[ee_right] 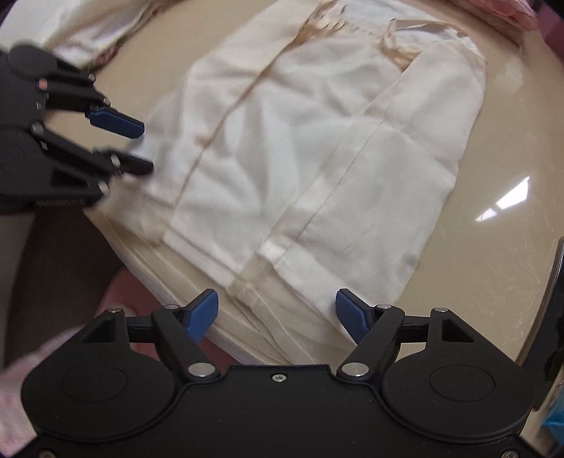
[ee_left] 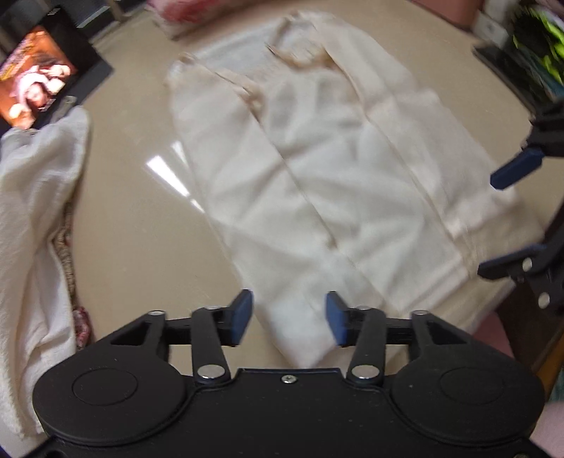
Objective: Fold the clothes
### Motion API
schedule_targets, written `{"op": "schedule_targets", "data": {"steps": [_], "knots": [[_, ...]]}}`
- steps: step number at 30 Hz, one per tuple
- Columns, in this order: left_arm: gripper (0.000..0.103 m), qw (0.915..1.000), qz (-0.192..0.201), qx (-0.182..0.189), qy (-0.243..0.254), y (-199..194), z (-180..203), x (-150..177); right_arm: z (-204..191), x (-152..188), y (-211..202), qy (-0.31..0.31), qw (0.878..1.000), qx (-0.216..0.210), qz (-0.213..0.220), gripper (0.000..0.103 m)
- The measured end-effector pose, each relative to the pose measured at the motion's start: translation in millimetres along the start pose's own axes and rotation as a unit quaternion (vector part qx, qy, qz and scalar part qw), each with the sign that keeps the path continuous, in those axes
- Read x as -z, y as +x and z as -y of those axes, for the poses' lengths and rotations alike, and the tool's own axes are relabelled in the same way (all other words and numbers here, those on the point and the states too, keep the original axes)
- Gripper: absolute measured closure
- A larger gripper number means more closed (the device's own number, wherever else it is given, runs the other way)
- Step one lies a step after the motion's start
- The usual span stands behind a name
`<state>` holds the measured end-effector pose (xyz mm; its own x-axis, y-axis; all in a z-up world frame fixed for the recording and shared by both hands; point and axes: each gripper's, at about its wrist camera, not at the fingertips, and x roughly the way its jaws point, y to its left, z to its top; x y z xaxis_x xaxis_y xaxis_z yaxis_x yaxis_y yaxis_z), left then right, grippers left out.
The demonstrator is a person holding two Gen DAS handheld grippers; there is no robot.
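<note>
A cream garment (ee_left: 335, 169) lies flat on the beige table (ee_left: 134, 225), sides folded in over the middle, neckline at the far end. It also shows in the right wrist view (ee_right: 299, 151). My left gripper (ee_left: 289, 319) is open and empty, hovering over the garment's near corner. It also shows at the left of the right wrist view (ee_right: 141, 148), open beside the garment's edge. My right gripper (ee_right: 276, 311) is open and empty above the garment's hem at the table's edge. It also shows at the right of the left wrist view (ee_left: 500, 222).
A pile of white cloth (ee_left: 38, 225) lies on the table's left side, also in the right wrist view (ee_right: 98, 24). A picture box (ee_left: 35, 77) stands at the far left. Dark items (ee_left: 535, 53) sit at the far right. The table edge (ee_right: 169, 278) runs close under the hem.
</note>
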<state>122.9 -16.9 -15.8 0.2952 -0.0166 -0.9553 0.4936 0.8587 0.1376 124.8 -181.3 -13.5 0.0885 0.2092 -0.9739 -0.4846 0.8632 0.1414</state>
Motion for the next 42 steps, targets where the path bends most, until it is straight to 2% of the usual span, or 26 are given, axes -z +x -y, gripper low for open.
{"op": "schedule_targets", "data": {"steps": [1, 2, 3, 4, 8, 12, 16, 19, 22, 31, 35, 42], "knots": [[0.029, 0.9998, 0.006, -0.006, -0.017, -4, -3, -6, 3, -3, -7, 0.006, 1.0, 0.002, 0.016, 0.015], [0.022, 0.9993, 0.012, -0.012, -0.033, -8, -7, -11, 7, -6, -14, 0.013, 0.999, 0.005, 0.031, 0.01], [0.008, 0.9987, 0.014, -0.016, -0.046, -12, -7, -15, 11, -9, -18, 0.022, 0.999, 0.008, 0.038, 0.004], [0.0, 0.9979, 0.016, -0.02, -0.059, -15, -7, -18, 14, -11, -20, 0.03, 0.999, 0.011, 0.041, 0.001], [0.0, 0.996, -0.005, -0.034, -0.083, -16, -2, -32, 24, -12, -20, 0.057, 0.997, 0.026, 0.039, 0.0], [0.0, 0.9928, -0.024, -0.051, -0.105, -17, 10, -23, 30, -5, -21, 0.07, 0.996, 0.033, 0.035, 0.0], [0.0, 0.9885, -0.047, -0.044, -0.137, -19, 7, -16, 37, 3, -24, 0.074, 0.996, 0.034, 0.026, 0.0], [0.0, 0.9891, -0.055, -0.043, -0.13, -15, 6, -13, 39, 12, -23, 0.081, 0.996, 0.036, 0.023, 0.0], [0.0, 0.9903, -0.058, -0.047, -0.118, -7, 5, -14, 45, 16, -22, 0.096, 0.994, 0.042, 0.016, 0.0], [0.0, 0.9871, -0.062, -0.022, -0.146, 0, -13, -32, 57, 18, -18, 0.175, 0.983, 0.052, 0.0, 0.0], [0.0, 0.9834, -0.06, -0.007, -0.171, 0, -23, -40, 54, 10, -16, 0.197, 0.979, 0.047, -0.003, 0.0], [0.0, 0.9839, -0.054, 0.002, -0.17, 3, -43, -61, 58, -19, -19, 0.199, 0.979, 0.051, 0.004, 0.0]]}}
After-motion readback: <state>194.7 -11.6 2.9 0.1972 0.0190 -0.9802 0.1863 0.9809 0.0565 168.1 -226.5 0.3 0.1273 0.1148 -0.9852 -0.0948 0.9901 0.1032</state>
